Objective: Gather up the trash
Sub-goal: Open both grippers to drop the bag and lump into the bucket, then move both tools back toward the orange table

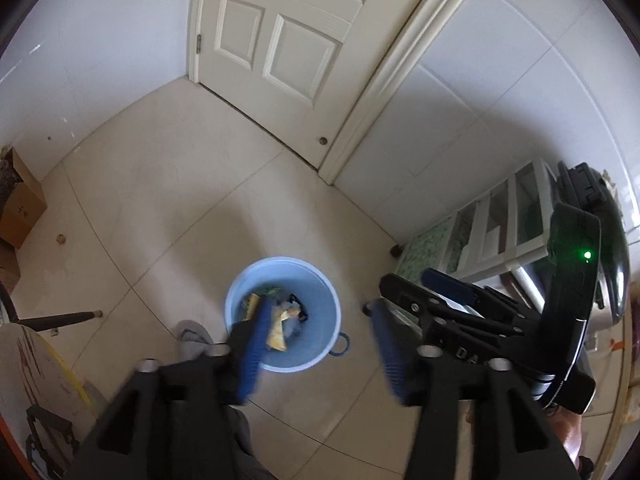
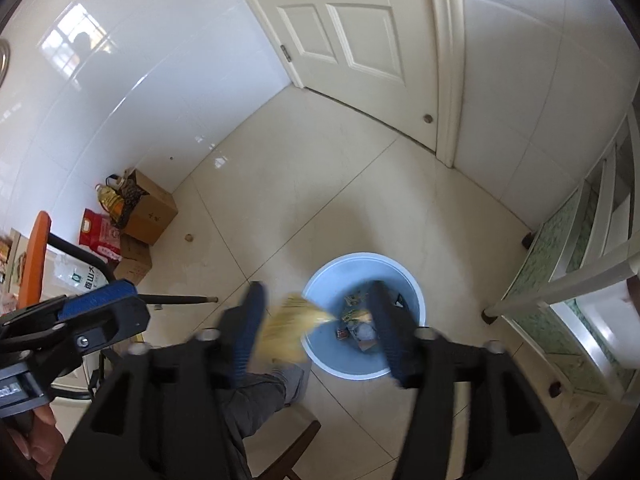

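On the tiled floor (image 1: 180, 184) one blue bin (image 2: 362, 314) holds several wrappers. A blurred yellow wrapper (image 2: 292, 326) hangs loose at its near rim, between the right gripper's (image 2: 320, 332) spread jaws, untouched. The left gripper (image 1: 316, 340) gapes empty above the bin. Bare floor rings the bin; two boxes (image 2: 150, 210) stand well apart.

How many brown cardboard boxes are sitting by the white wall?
2, possibly more hidden: one open brown cardboard box against the white tiled wall, and a second box in front of it, beside the red bag.
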Available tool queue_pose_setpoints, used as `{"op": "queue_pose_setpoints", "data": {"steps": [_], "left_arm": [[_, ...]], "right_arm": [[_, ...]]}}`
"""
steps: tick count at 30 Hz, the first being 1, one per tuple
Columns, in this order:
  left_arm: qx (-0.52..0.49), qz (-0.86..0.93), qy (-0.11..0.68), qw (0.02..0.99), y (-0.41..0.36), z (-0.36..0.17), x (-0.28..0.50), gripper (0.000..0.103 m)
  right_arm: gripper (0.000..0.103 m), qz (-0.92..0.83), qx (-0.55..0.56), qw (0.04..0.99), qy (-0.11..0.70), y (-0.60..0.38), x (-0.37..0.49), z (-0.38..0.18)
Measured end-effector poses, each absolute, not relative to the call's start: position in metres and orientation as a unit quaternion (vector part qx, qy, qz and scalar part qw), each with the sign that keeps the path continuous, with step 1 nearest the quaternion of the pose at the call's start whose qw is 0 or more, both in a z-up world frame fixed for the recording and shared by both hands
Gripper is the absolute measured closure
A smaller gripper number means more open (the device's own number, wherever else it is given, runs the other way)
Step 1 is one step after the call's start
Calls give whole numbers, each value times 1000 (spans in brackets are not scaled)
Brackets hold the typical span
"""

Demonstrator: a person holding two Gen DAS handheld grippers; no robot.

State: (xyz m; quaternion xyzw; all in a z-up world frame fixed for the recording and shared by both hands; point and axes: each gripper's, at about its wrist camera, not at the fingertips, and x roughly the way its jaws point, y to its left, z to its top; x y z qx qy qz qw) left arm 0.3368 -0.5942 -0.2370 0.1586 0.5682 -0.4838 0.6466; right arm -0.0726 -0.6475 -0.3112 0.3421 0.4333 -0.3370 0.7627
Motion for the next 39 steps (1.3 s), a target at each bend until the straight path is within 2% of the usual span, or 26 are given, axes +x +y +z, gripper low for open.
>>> {"op": "queue_pose_setpoints", "data": {"steps": [1, 3, 4, 6, 8, 16, 30, 39], "left_arm": [[162, -480, 560, 655, -595, -232, 336, 34], [171, -474, 542, 673, -598, -222, 334, 19], [177, -471, 534, 680, -599, -219, 329, 17], [186, -466, 515, 695, -590, -210, 318, 11], [187, -455, 500, 713, -580, -197, 313, 9], [161, -434, 464, 755, -515, -152, 285, 8], [94, -368, 370, 848, -329, -60, 255, 7], [30, -286, 329, 899, -182, -13, 234, 2]], "right_arm": [[18, -343, 343, 762, 429, -648, -74, -310], [1, -354, 346, 760, 422, -648, -77, -308], [0, -360, 346, 757, 421, -646, -77, -307], [0, -373, 345, 748, 427, -644, -78, -306], [0, -381, 342, 745, 426, -642, -79, -303], [0, -376, 318, 773, 399, -611, -68, -251], [0, -308, 217, 866, 329, -494, 7, -121], [0, -222, 141, 914, 308, -397, 71, -77]]}}
